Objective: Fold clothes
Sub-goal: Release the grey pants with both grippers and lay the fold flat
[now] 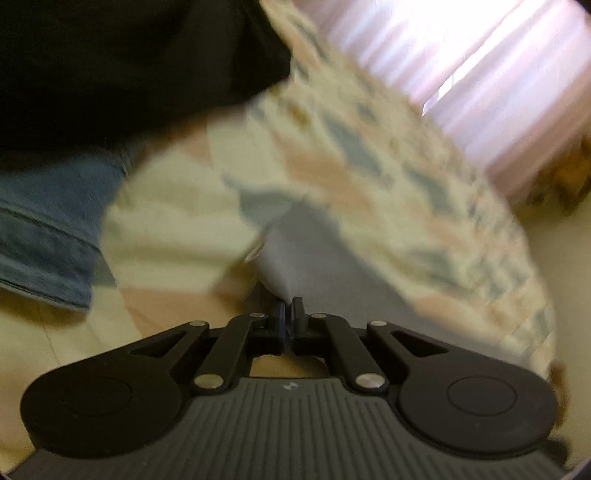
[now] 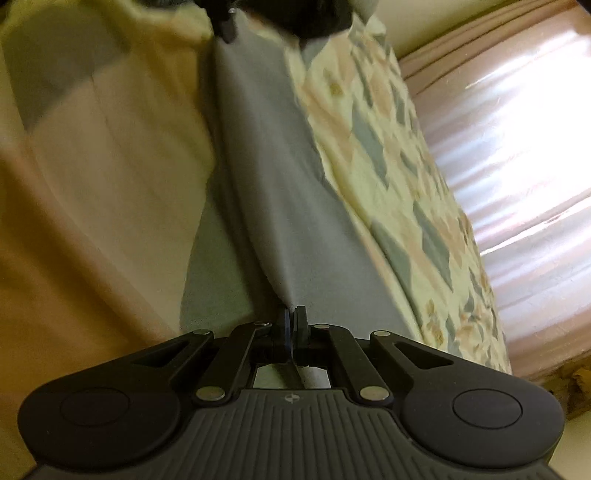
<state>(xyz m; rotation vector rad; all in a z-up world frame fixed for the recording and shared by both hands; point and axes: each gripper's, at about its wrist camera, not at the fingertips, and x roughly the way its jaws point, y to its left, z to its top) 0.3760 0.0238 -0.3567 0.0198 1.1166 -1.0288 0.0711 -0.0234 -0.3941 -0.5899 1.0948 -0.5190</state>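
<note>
A plain grey garment is pinched at one edge by my left gripper, whose fingers are shut on the cloth. The same grey garment runs as a long taut strip away from my right gripper, also shut on an edge of it. At the top of the right wrist view the other gripper shows dark and blurred at the strip's far end. The garment hangs lifted over a patterned bedspread.
A person in a black top and blue jeans stands close at the left. Pink curtains hang lit behind the bed. Pale floor shows below the bed's edge. Both views are motion-blurred.
</note>
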